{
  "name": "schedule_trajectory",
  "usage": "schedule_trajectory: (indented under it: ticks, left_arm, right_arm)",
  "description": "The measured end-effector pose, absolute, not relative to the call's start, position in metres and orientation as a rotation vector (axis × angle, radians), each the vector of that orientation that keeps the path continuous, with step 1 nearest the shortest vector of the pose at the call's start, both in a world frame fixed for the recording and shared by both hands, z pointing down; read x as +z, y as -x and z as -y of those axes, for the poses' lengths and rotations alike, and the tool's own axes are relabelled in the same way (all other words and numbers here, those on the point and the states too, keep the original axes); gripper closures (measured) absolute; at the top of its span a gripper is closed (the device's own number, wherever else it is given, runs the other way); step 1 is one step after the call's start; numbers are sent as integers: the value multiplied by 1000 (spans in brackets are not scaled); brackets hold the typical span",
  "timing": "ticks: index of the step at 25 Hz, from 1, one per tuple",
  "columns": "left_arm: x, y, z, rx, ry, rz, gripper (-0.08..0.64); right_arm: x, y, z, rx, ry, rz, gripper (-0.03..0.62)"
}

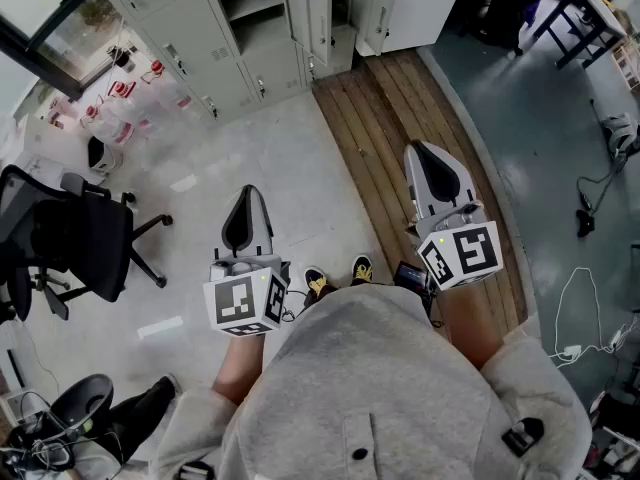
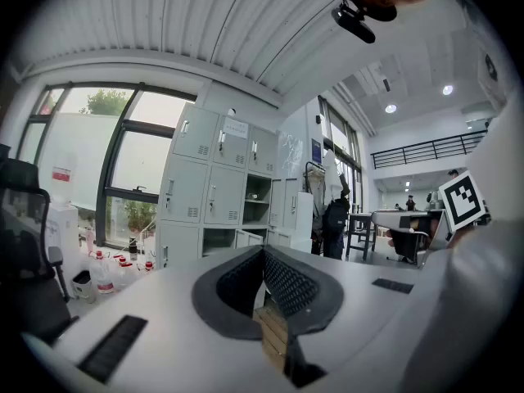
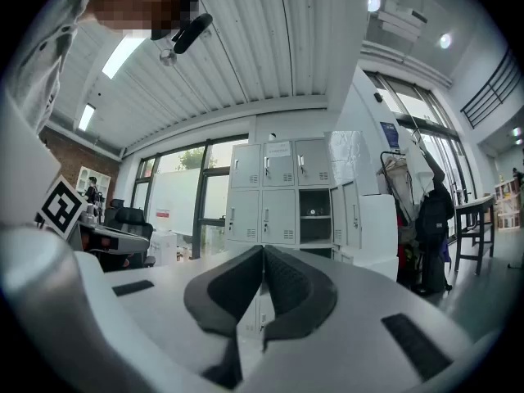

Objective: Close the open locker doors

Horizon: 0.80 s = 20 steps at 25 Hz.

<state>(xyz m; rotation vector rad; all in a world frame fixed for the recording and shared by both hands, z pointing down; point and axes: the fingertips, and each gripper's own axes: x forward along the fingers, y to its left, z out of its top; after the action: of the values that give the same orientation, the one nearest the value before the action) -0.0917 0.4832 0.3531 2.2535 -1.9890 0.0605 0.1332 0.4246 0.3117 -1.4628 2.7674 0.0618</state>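
Well off to the left of both pairs of jaws: black swivel office chair (image 1: 80, 238) and clear plastic bottles with red caps (image 1: 120, 103). Next, white left gripper (image 1: 248, 191), black padded jaws pressed together on nothing. Far ahead of the jaws, pale grey metal lockers (image 1: 230, 58), with open locker doors (image 1: 318, 18) swung out ahead, between the two grippers. Rightmost, white right gripper (image 1: 415, 151), jaws likewise shut and empty, above brown wooden floor planks (image 1: 380, 138).
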Motion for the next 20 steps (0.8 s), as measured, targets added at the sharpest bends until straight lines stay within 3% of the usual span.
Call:
schedule_trajectory:
  ticks: [20]
  left_arm:
    - [368,143,-498,78,-2216,1998,549]
  right_arm:
    - [312,-74,-457,-74,1222,-2745,561]
